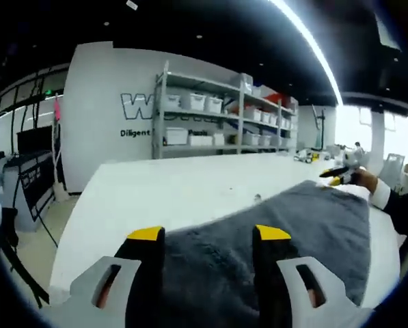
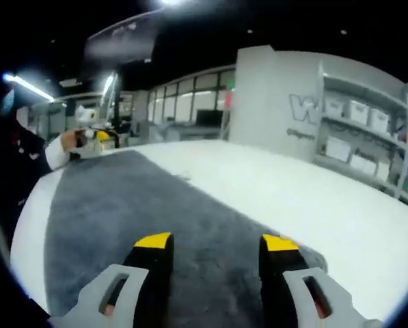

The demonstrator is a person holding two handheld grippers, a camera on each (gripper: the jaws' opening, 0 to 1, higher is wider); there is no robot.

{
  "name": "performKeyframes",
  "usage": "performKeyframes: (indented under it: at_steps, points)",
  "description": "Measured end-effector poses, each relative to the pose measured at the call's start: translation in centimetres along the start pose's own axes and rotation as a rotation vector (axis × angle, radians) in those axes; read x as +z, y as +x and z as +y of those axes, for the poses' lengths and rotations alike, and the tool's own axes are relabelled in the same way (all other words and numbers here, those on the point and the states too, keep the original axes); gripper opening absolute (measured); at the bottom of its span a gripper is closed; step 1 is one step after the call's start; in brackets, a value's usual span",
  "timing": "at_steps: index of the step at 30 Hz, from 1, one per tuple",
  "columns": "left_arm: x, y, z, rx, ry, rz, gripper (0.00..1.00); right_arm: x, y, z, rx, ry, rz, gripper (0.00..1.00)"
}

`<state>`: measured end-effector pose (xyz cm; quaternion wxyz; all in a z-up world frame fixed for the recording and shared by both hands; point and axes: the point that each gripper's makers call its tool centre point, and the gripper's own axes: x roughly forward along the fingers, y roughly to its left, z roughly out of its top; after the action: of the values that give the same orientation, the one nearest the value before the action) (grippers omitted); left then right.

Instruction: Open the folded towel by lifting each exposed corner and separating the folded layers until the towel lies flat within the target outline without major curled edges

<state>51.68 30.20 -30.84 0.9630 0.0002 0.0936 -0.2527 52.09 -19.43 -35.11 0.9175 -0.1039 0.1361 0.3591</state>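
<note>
A dark grey towel (image 1: 313, 225) lies spread on a white table (image 1: 162, 191). My left gripper (image 1: 209, 234) stands open low over one end of it, yellow-tipped jaws wide apart with towel showing between them. At the far corner, a hand holds my right gripper (image 1: 339, 179) by the towel's edge. In the right gripper view the towel (image 2: 121, 198) runs away as a long grey sheet across the table (image 2: 292, 191). My right gripper (image 2: 216, 242) is open above its near end. My left gripper (image 2: 98, 137) sits at the far end, held by a hand.
Metal shelving with white bins (image 1: 217, 116) stands against a lettered wall beyond the table, also on the right as shelving (image 2: 368, 130). A person's dark sleeve (image 1: 395, 201) reaches in from the right. Dark equipment (image 1: 26, 184) stands left of the table.
</note>
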Motion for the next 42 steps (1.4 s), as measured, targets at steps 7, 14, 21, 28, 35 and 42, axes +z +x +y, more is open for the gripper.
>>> performKeyframes:
  at_steps: [7, 14, 21, 28, 35, 42]
  points:
    - [1.4, -1.9, -0.7, -0.004, -0.038, -0.039, 0.75, 1.8, -1.5, 1.8, -0.019, -0.017, -0.029, 0.73]
    - [2.0, -4.1, -1.6, 0.021, -0.024, -0.036, 0.93, 1.9, -3.3, 3.3, -0.04, -0.014, -0.028, 0.78]
    - [2.1, -6.2, -2.9, 0.046, -0.03, -0.037, 0.99, 2.4, -5.1, 3.8, -0.078, 0.018, -0.049, 0.94]
    - [1.4, -7.9, -4.1, 0.071, 0.015, -0.013, 1.0, 2.7, -7.2, 4.3, -0.108, 0.008, -0.059, 0.99]
    - [1.1, -10.2, -6.3, 0.036, 0.033, -0.001, 1.0, 2.2, -9.3, 6.1, -0.096, 0.007, -0.036, 0.99]
    - [0.4, -12.2, -7.5, 0.017, 0.019, 0.011, 0.99, 1.4, -11.2, 7.2, -0.11, 0.007, -0.008, 0.99]
